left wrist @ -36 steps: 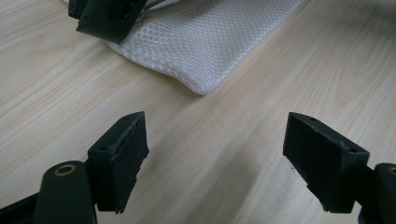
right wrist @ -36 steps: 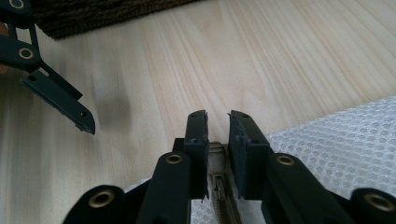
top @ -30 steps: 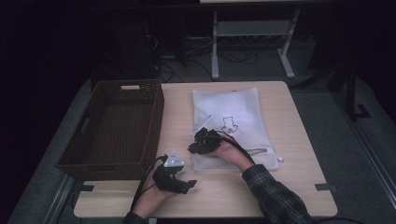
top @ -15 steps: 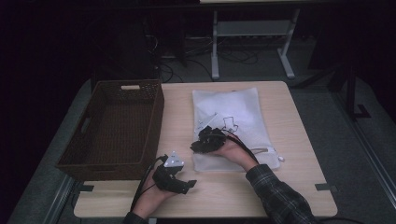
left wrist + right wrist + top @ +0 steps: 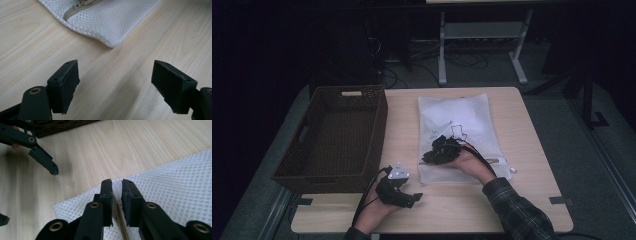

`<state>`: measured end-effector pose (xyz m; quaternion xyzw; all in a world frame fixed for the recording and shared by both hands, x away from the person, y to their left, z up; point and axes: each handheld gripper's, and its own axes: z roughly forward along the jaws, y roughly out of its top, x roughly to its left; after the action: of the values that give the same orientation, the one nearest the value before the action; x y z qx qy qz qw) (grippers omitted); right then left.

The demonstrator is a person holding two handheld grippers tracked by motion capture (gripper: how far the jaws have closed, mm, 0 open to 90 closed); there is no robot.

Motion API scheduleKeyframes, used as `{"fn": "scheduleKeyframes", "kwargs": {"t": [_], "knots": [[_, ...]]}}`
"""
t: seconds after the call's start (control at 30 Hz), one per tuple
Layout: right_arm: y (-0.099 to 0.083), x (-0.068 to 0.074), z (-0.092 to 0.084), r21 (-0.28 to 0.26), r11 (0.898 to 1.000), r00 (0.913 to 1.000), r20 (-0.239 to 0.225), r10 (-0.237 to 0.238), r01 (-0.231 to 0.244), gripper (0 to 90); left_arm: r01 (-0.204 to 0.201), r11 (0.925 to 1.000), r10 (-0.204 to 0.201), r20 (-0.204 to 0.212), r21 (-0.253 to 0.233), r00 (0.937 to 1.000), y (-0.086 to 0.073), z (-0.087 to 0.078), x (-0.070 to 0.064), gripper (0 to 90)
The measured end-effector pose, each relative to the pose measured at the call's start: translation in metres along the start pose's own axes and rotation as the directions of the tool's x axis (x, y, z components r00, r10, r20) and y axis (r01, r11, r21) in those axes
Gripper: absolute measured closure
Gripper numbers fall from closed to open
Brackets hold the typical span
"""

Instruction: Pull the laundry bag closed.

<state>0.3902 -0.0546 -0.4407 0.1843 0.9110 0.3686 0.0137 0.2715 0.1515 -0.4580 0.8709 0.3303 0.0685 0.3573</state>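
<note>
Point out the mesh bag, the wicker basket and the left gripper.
mesh bag (image 5: 472,112): high view, on its bare upper half.
wicker basket (image 5: 379,130): high view, on its right wall.
left gripper (image 5: 113,86): left gripper view, midway between its open jaws.

Your light wooden table (image 5: 522,150) carries two things: a white mesh zip bag (image 5: 462,120) lying flat beneath your right gripper (image 5: 435,152), and a dark wicker basket (image 5: 337,135) standing just beyond your left gripper (image 5: 404,192), away from you.

mesh bag (image 5: 110,20) cut off at top edge, zipper (image 5: 120,220) hidden behind jaws
</note>
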Motion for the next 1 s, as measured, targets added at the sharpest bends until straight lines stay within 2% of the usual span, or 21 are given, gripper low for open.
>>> {"fn": "scheduleKeyframes", "kwargs": {"t": [0.27,0.4,0.57,0.77,0.9,1.0], "knots": [[-0.006,-0.003,-0.013,-0.011,1.000,0.9999,-0.016,0.004,-0.004,67.0,0.003,1.0000,-0.003,-0.001,0.000,1.0000,0.000,0.000,0.000,22.0],[-0.014,-0.011,-0.020,0.006,1.000,0.9999,-0.009,0.011,-0.011,63.1,0.002,1.0000,-0.002,-0.001,0.000,1.0000,0.000,0.000,0.000,22.1],[-0.027,-0.017,-0.021,0.034,0.999,1.0000,-0.003,-0.002,0.002,58.2,0.005,1.0000,-0.005,-0.005,-0.001,1.0000,0.000,0.000,0.000,22.0],[-0.035,-0.019,-0.013,0.059,0.998,0.9996,-0.010,-0.026,0.026,53.9,0.005,1.0000,-0.005,-0.007,-0.003,1.0000,0.000,-0.001,0.000,22.0],[-0.039,-0.017,-0.008,0.076,0.995,0.9979,-0.003,-0.064,0.064,52.9,0.007,1.0000,-0.007,-0.008,-0.003,0.9999,0.000,-0.001,0.001,22.1],[-0.042,-0.012,-0.008,0.059,0.992,0.9926,0.032,-0.117,0.115,55.3,0.007,1.0000,-0.007,-0.009,-0.004,0.9999,0.000,-0.002,0.002,22.1]]}}
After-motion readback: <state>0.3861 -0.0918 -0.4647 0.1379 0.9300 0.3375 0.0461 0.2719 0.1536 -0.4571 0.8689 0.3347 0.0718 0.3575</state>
